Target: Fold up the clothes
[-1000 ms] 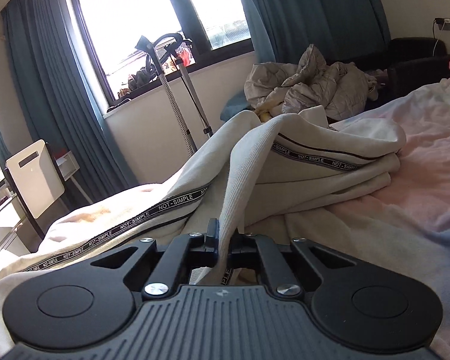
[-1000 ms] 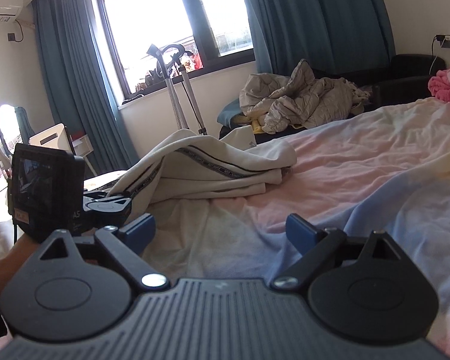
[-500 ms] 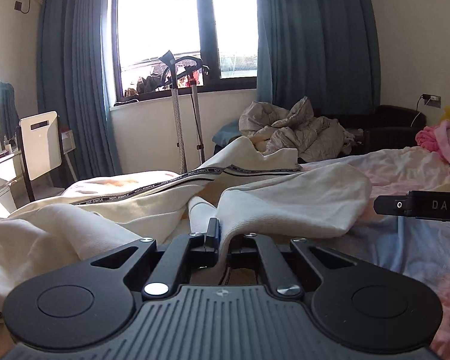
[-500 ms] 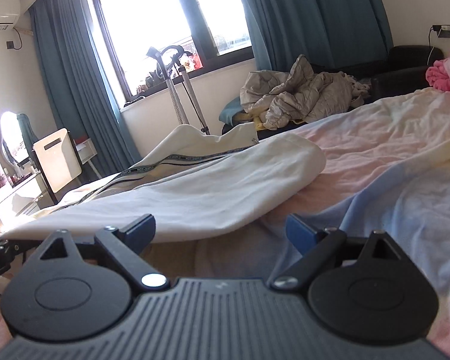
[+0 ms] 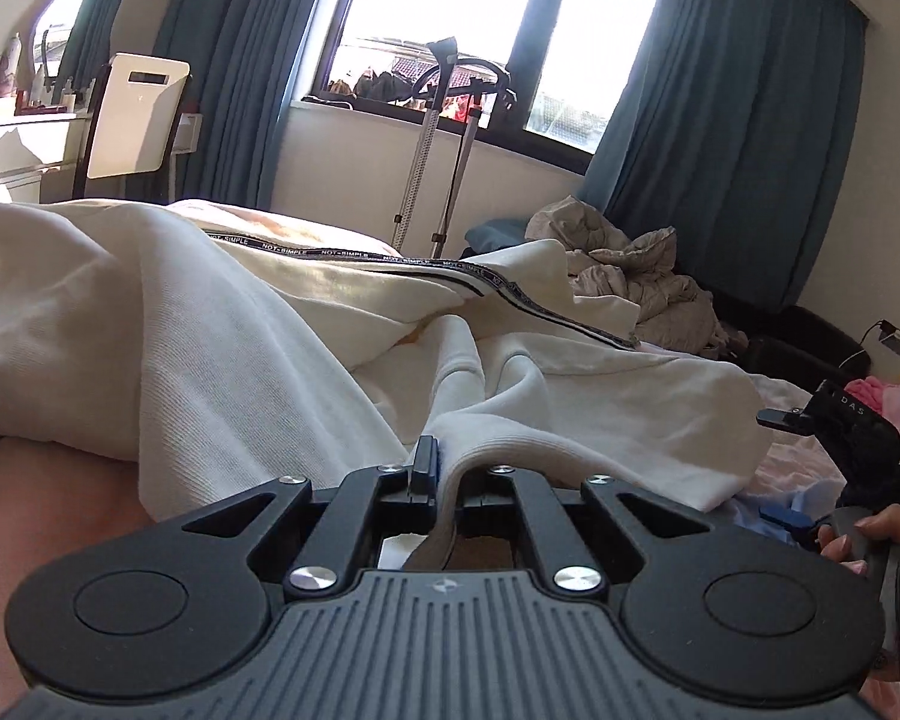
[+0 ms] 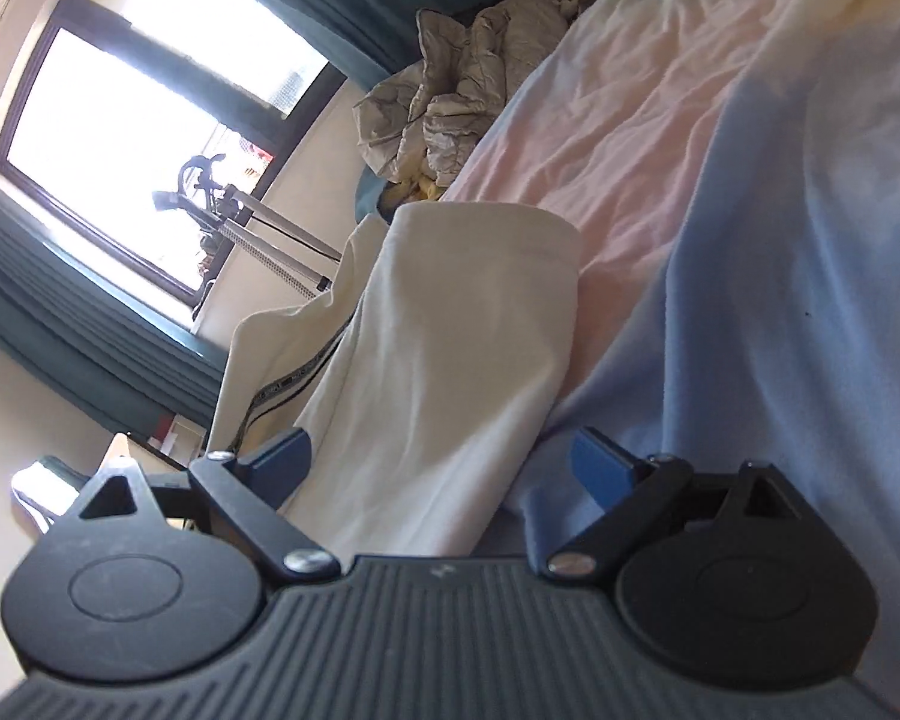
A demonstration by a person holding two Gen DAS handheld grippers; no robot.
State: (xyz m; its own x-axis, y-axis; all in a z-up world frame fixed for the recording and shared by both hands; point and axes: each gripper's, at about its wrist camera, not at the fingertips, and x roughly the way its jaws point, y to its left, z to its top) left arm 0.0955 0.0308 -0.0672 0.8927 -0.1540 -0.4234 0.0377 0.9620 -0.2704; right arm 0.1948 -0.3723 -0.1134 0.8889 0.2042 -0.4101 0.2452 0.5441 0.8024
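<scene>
Pastel pink-and-blue bed sheet (image 6: 750, 192) supports the cream knit garment with black lettered tape (image 5: 306, 324). Left claw (image 5: 444, 468) is clenched on its ribbed hem, anchoring the fold. Right claw (image 6: 444, 462) stands released, straddling the folded end, apparently ready to pinch.

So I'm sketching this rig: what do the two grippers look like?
Both match: black ribbed body, two round discs, black linkage arms with silver screws, blue fingers. See the left gripper and right gripper. The right one's housing reads "DAS", with a thin black cable.

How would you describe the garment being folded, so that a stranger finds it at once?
Start from the bed with the pink and blue sheet. The cream garment lies on it, one edge pinched in the left gripper. Unlike the crumpled grey bedding behind, it carries a black band printed NOT-SIMPLE.
</scene>
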